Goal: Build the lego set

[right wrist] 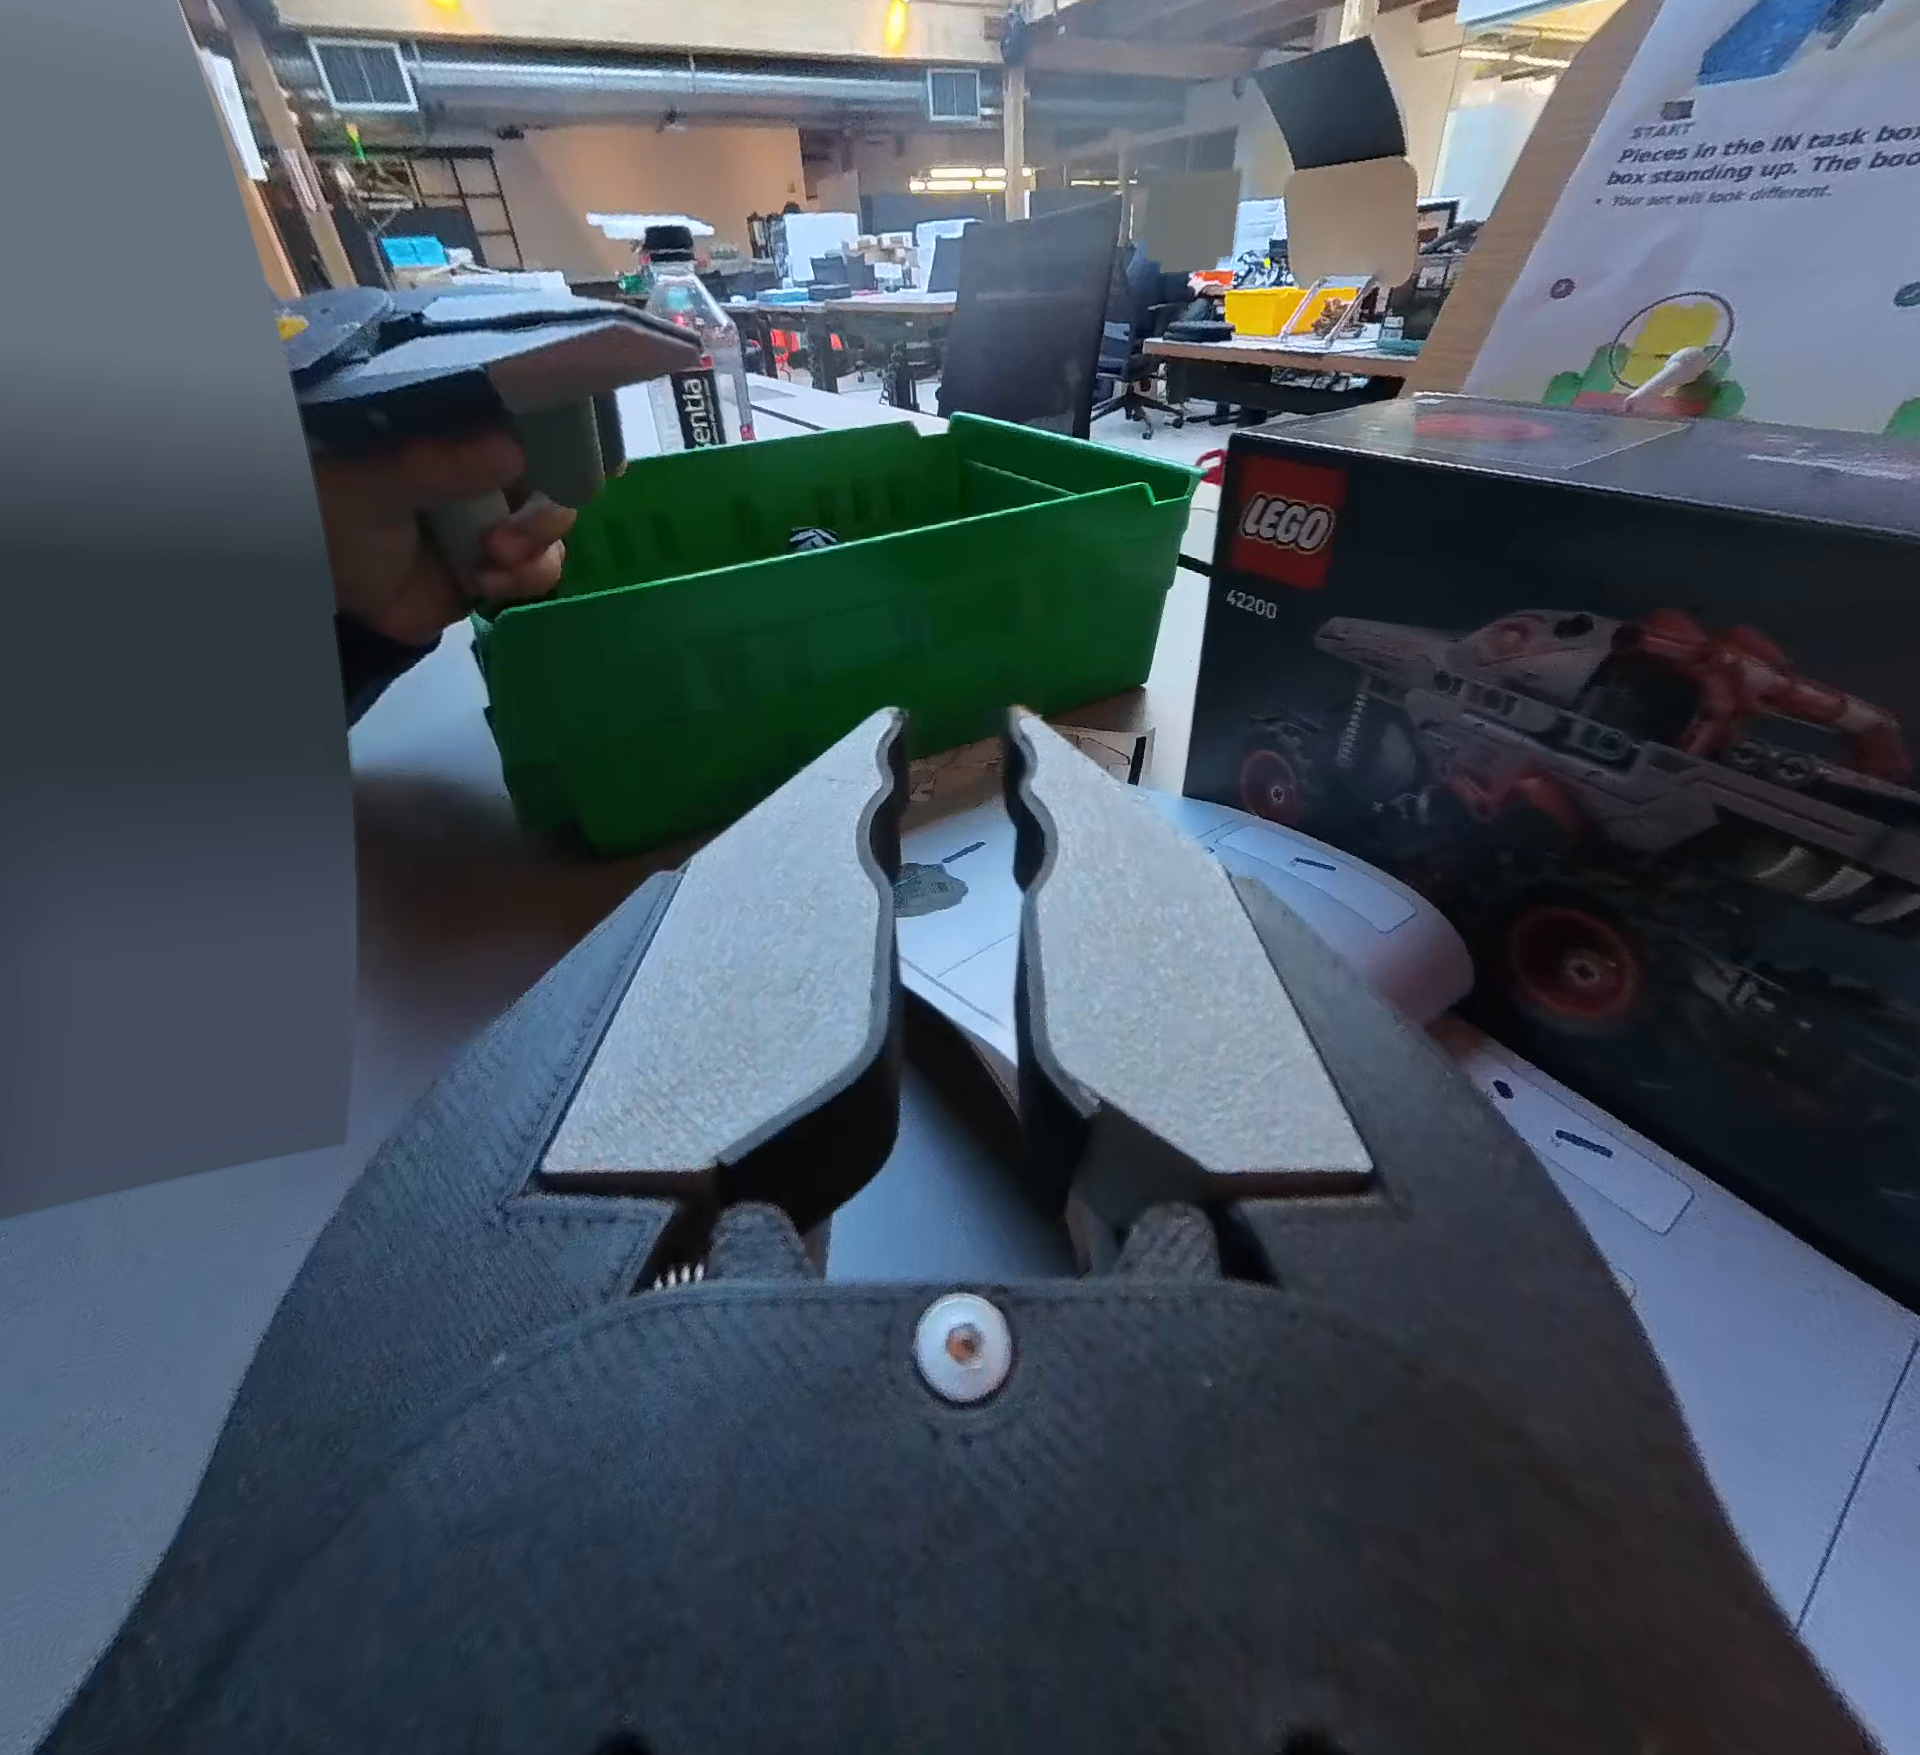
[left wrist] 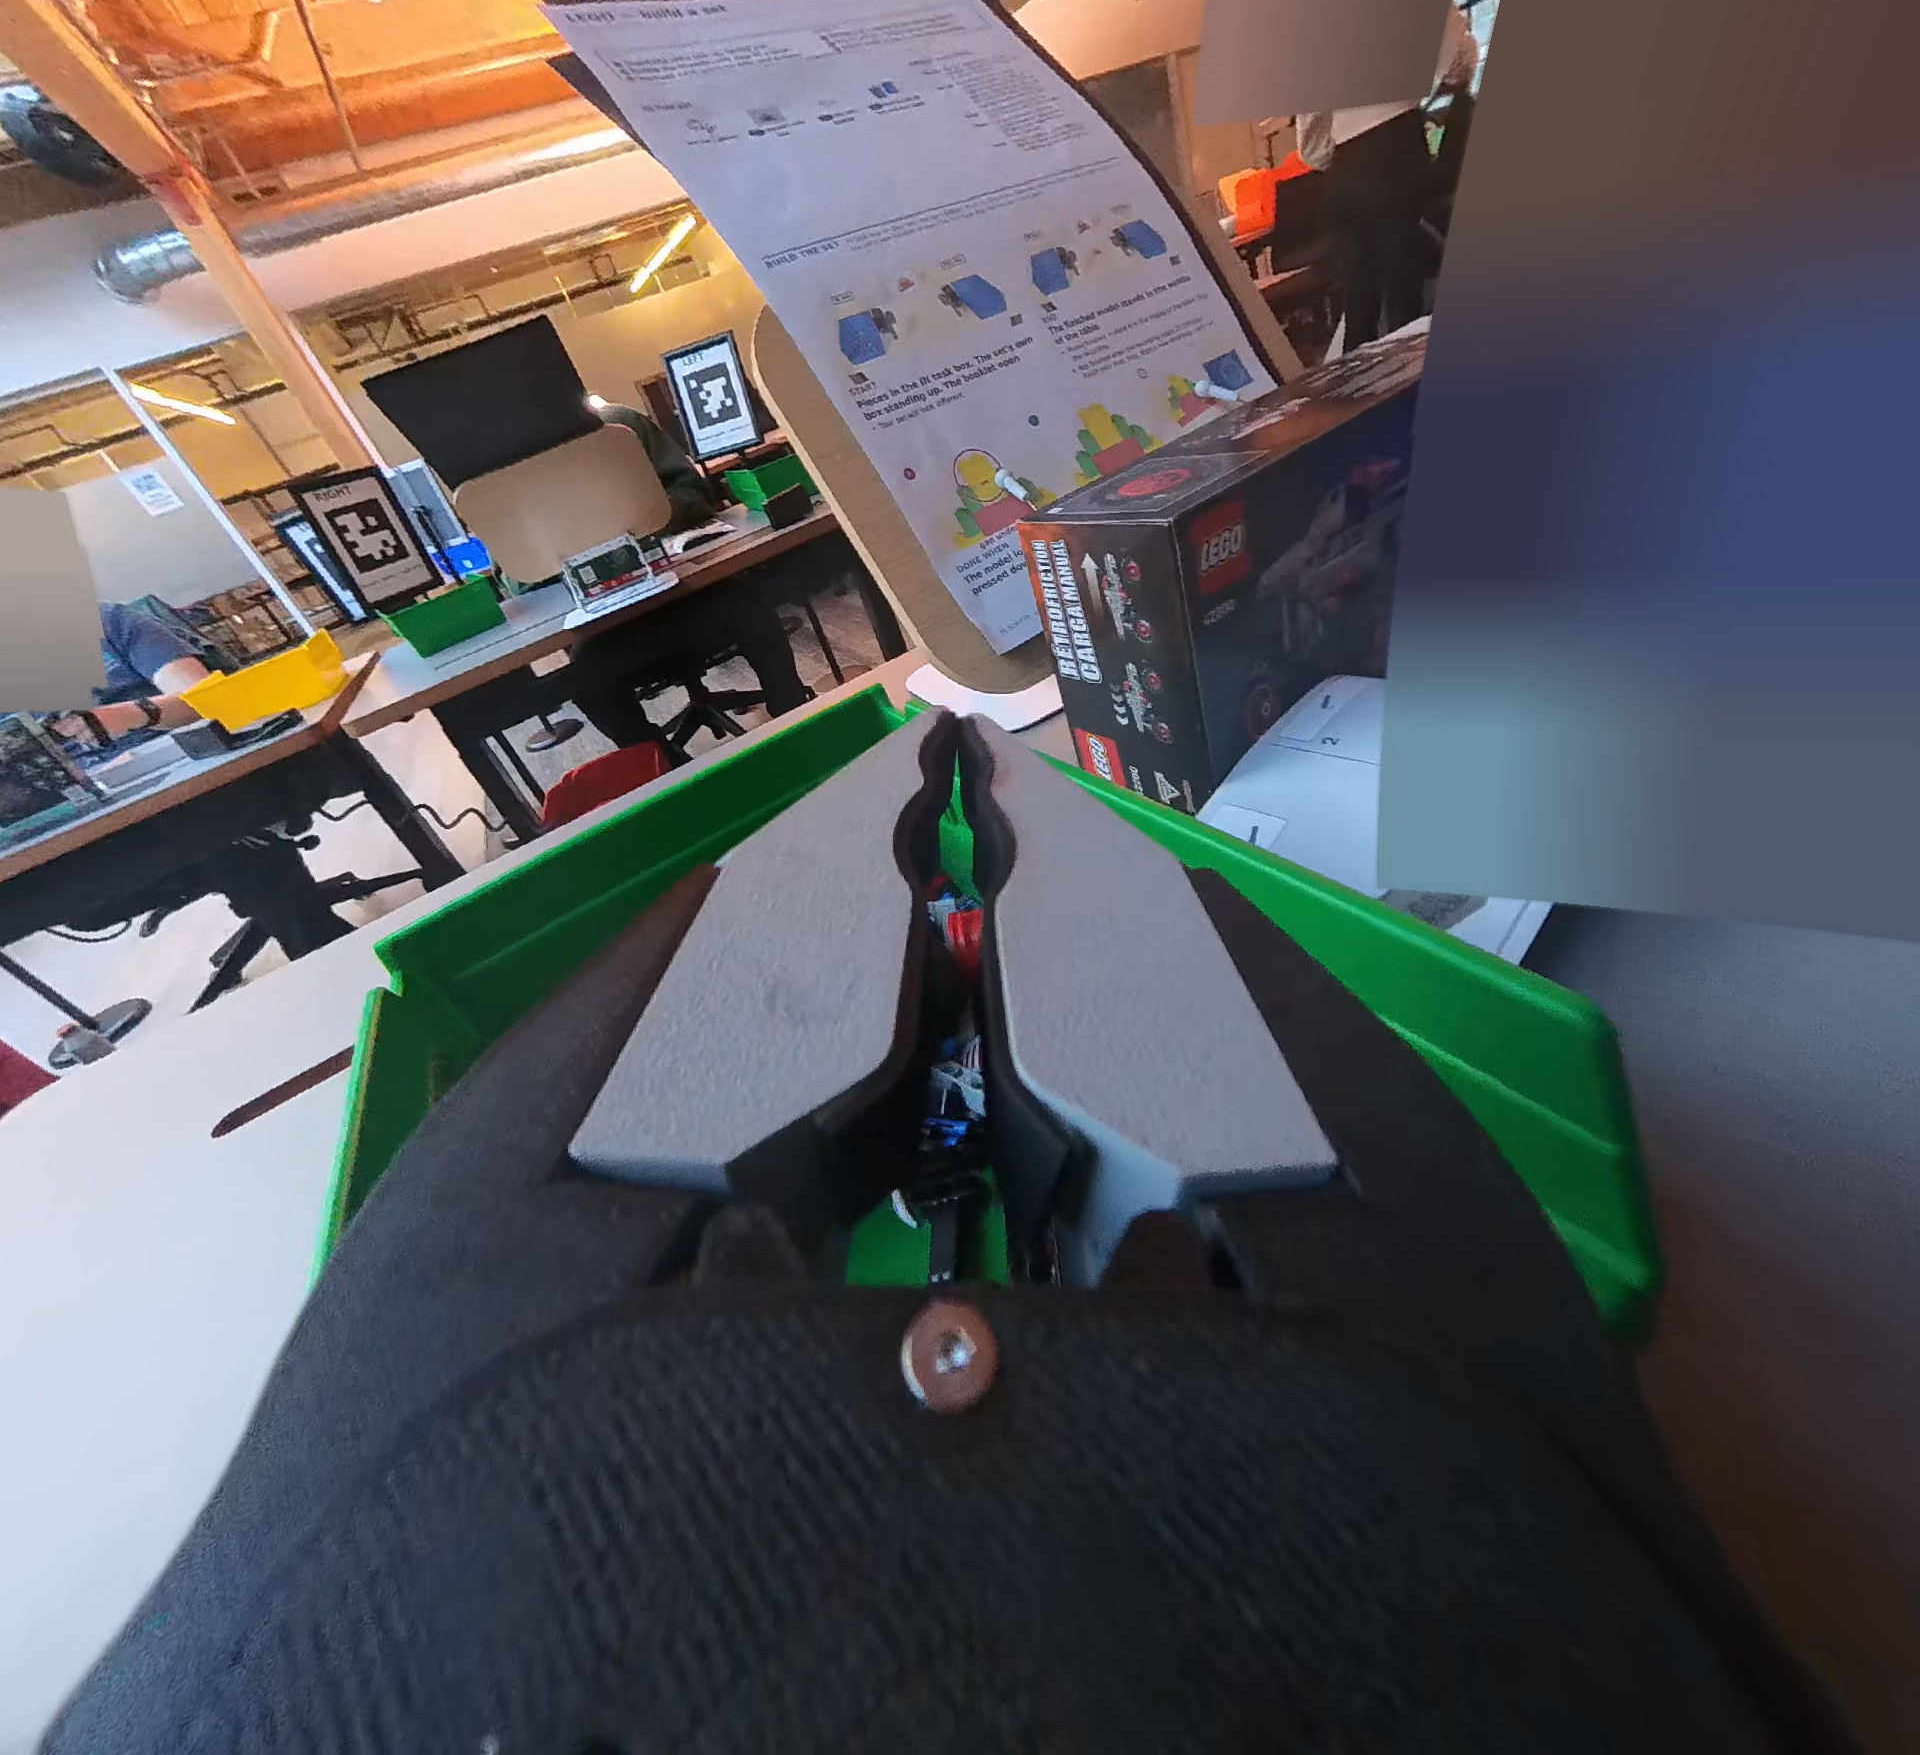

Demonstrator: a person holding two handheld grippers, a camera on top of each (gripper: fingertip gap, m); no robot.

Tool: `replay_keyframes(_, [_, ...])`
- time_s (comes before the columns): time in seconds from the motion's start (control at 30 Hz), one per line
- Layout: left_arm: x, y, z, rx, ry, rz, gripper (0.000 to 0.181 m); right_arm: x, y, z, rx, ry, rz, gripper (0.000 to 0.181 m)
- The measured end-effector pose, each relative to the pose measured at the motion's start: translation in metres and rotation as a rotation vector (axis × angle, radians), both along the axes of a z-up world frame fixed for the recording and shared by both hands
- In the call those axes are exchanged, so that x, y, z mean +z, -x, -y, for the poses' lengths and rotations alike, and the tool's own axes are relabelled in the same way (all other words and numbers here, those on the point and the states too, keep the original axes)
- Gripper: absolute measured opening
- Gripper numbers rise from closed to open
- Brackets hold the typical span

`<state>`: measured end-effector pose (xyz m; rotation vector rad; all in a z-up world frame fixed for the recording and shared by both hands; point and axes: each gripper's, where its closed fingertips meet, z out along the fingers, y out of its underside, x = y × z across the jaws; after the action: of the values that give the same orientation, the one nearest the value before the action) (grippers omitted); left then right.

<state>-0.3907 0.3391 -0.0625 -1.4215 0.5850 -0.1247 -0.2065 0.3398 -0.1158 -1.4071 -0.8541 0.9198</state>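
Note:
A green bin [left wrist: 1351,957] holds small Lego pieces [left wrist: 956,1082], seen through the slit between my left fingers. My left gripper [left wrist: 954,720] is shut with its tips touching, empty, and hovers over the bin. In the right wrist view the bin [right wrist: 810,656] stands ahead, with one dark piece [right wrist: 810,538] showing inside. The left gripper [right wrist: 665,344], held by a hand, is above its left end. My right gripper [right wrist: 954,729] is slightly open and empty, low over the open white booklet [right wrist: 1320,884] in front of the bin.
The black Lego set box [right wrist: 1558,718] stands upright right of the bin; it also shows in the left wrist view [left wrist: 1195,625]. An instruction sheet [left wrist: 914,251] leans on a board behind it. A water bottle [right wrist: 696,355] stands behind the bin. Other desks and people are far off.

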Motion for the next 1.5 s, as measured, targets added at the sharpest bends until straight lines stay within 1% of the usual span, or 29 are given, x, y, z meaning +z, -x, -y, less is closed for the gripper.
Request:
replay_keyframes(0.03, [0.001, 0.001, -0.001, 0.008, 0.001, 0.003, 0.000, -0.002, 0.001, 0.000, -0.005, -0.004, 0.015, 0.017])
replay_keyframes(0.17, [-0.002, 0.013, -0.005, 0.069, -0.005, -0.014, 0.000, -0.005, 0.006, 0.005, -0.016, -0.047, 0.069, 0.018])
replay_keyframes(0.27, [-0.003, 0.022, -0.010, 0.091, 0.026, 0.037, 0.000, -0.005, 0.009, 0.010, -0.009, -0.085, 0.090, 0.017])
replay_keyframes(0.47, [0.006, 0.027, -0.001, 0.075, 0.047, 0.071, 0.000, -0.012, 0.018, 0.021, 0.074, -0.037, 0.101, 0.017])
replay_keyframes(0.6, [0.013, 0.032, 0.004, 0.054, 0.063, 0.118, 0.000, -0.011, 0.018, 0.023, 0.099, -0.013, 0.078, 0.017])
replay_keyframes(0.73, [0.008, 0.035, 0.006, 0.046, 0.100, 0.132, 0.000, -0.010, 0.016, 0.031, 0.123, -0.007, 0.068, 0.016])
replay_keyframes(0.87, [-0.010, 0.041, -0.001, 0.090, 0.164, 0.071, 0.000, -0.010, 0.017, 0.036, 0.139, -0.008, 0.071, 0.015])
replay_keyframes(0.9, [-0.014, 0.041, -0.002, 0.087, 0.207, 0.065, 0.000, -0.010, 0.016, 0.036, 0.140, -0.008, 0.070, 0.015])
replay_keyframes(0.97, [-0.024, 0.033, 0.000, 0.038, 0.339, 0.013, 0.000, -0.009, 0.014, 0.036, 0.132, -0.007, 0.069, 0.015])
replay_keyframes(1.07, [-0.044, 0.038, 0.000, 0.041, 0.567, -0.138, 0.000, -0.008, 0.009, 0.038, 0.125, -0.010, 0.067, 0.016])
replay_keyframes(1.13, [-0.060, 0.040, 0.004, 0.018, 0.725, -0.209, 0.000, -0.007, 0.007, 0.039, 0.124, -0.012, 0.061, 0.015])
replay_keyframes(1.17, [-0.069, 0.038, 0.007, -0.003, 0.800, -0.235, 0.016, -0.007, 0.007, 0.039, 0.124, -0.010, 0.061, 0.014])
replay_keyframes(1.2, [-0.078, 0.037, 0.010, -0.015, 0.865, -0.269, 0.024, -0.008, 0.008, 0.038, 0.125, -0.004, 0.065, 0.014])
replay_keyframes(1.23, [-0.087, 0.039, 0.011, -0.009, 0.911, -0.310, 0.024, -0.010, 0.008, 0.038, 0.125, 0.003, 0.072, 0.015])
replay_keyframes(1.27, [-0.094, 0.042, 0.009, 0.009, 0.931, -0.353, 0.023, -0.010, 0.008, 0.037, 0.122, 0.005, 0.074, 0.015])
replay_keyframes(1.33, [-0.099, 0.048, -0.002, 0.072, 0.903, -0.381, 0.022, -0.009, 0.005, 0.036, 0.109, -0.005, 0.071, 0.014])
replay_keyframes(1.5, [-0.090, 0.046, -0.018, 0.073, 0.816, -0.300, 0.022, -0.008, 0.004, 0.036, 0.108, -0.017, 0.071, 0.013])
